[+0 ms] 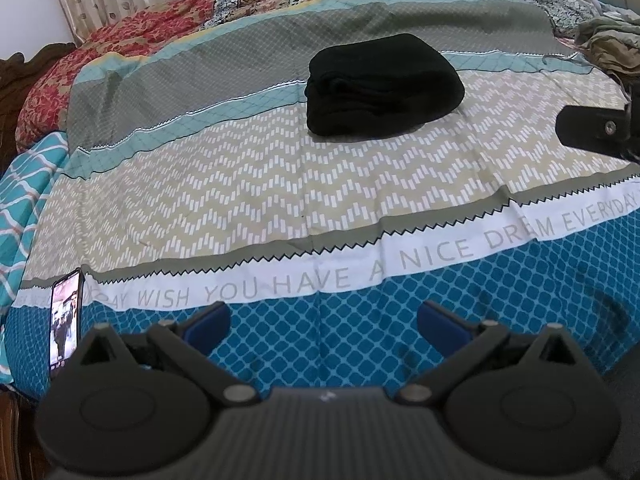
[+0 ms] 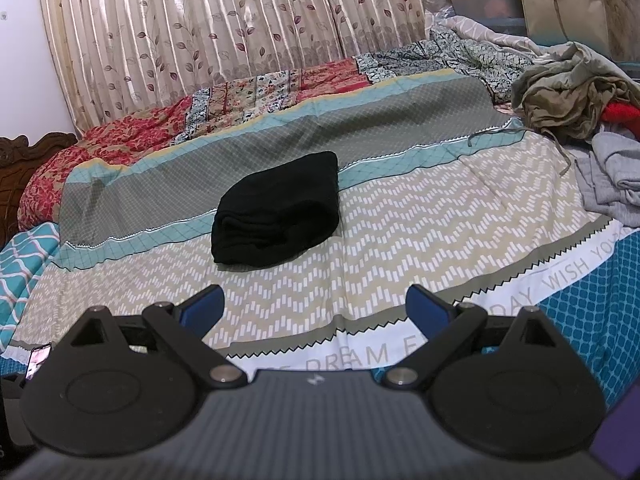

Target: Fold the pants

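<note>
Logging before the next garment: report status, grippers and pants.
Left gripper open, empty. Right gripper open, empty. Black pants folded in a compact bundle mid-bed, untouched by either gripper. Nothing in the way; clothes pile off to the right.

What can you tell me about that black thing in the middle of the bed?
Those are the black pants, folded into a thick, soft-looking bundle with rounded corners. Stacked layers show along the near edge. The cloth looks plain and dark, with no pattern visible. The bundle lies flat on the patterned bedspread, across the chevron band and the teal stripe. Only the bedspread touches it; the open left gripper and right gripper are well short of it.
</note>
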`<state>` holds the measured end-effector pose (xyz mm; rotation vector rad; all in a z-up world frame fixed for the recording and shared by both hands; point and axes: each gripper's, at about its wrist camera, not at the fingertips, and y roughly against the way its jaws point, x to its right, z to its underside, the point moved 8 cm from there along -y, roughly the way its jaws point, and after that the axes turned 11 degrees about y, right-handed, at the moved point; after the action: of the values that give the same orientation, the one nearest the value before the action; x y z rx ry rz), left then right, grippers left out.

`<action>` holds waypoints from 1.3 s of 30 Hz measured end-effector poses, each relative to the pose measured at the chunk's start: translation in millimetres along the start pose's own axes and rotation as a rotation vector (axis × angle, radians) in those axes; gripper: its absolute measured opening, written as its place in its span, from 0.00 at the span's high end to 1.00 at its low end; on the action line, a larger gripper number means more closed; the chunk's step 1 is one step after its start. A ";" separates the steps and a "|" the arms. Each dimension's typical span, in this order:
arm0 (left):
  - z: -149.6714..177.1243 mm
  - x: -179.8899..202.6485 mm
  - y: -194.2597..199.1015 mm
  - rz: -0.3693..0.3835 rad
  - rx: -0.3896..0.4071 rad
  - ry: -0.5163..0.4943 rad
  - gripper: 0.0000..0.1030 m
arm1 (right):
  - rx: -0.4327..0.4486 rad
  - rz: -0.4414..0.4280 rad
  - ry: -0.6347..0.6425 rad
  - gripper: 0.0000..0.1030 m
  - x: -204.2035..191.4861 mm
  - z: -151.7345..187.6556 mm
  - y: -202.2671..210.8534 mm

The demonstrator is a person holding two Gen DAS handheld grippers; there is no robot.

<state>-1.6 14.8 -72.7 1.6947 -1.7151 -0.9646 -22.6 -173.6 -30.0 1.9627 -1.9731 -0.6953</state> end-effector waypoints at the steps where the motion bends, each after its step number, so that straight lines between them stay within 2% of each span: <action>1: 0.2 -0.2 -0.3 0.000 -0.002 0.000 0.00 | 0.000 0.000 0.000 0.04 -0.2 0.4 0.1; 39: 0.4 -25.9 -15.8 -0.120 -0.001 0.001 0.00 | -0.021 -0.014 -0.005 0.04 2.1 3.8 -4.1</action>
<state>9.3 41.3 -82.7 1.8142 -1.6269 -1.0177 -21.1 -175.0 -35.6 1.9669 -1.9486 -0.7216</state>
